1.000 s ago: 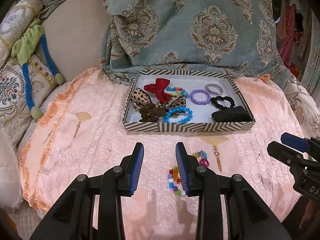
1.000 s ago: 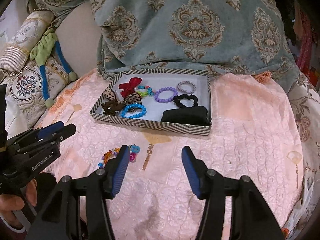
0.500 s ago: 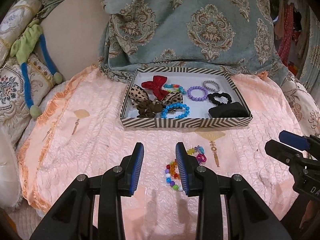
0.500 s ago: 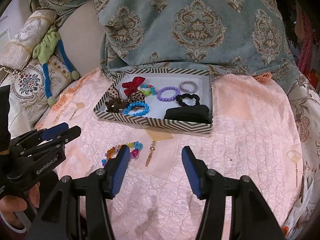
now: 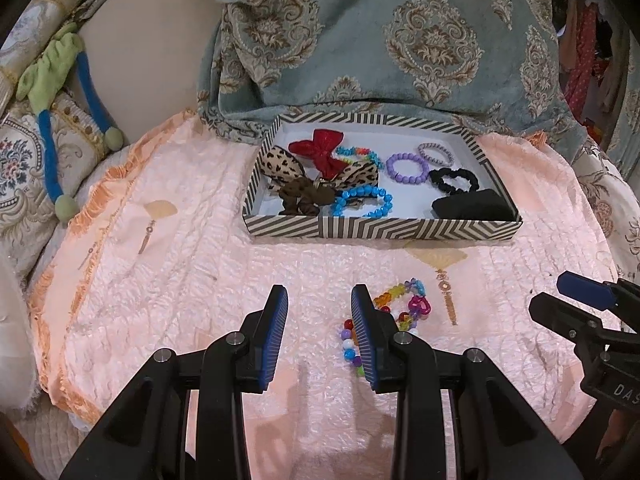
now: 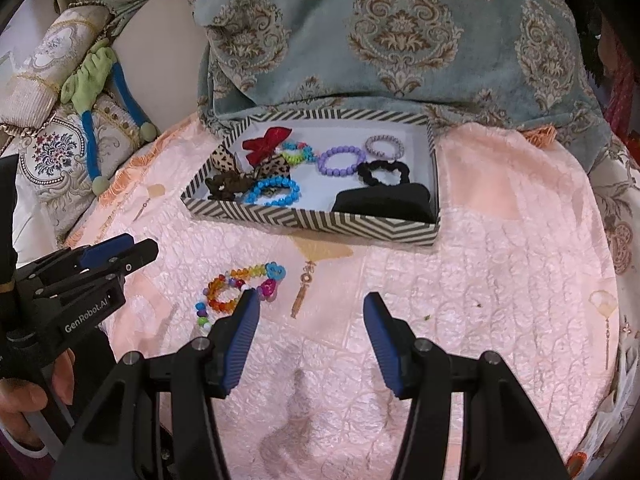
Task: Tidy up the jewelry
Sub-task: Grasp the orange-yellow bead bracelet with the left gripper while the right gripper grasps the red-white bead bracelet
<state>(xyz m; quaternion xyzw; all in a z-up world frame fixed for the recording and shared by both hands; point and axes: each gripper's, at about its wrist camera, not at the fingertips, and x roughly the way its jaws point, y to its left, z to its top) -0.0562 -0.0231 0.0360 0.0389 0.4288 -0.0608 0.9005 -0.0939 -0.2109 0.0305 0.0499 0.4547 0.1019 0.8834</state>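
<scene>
Both grippers hover empty, jaws apart, over a pink cloth (image 6: 480, 280): the left gripper (image 5: 319, 336) and right gripper (image 6: 308, 340) flank a multicoloured bead bracelet (image 6: 240, 286) lying loose on the cloth, short of the striped box (image 5: 380, 232) holding other bracelets and scrunchies.

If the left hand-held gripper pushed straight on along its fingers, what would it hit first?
Probably the bare pink quilted cloth, left of the multicoloured bead bracelets and short of the striped tray; depth is uncertain.
</scene>
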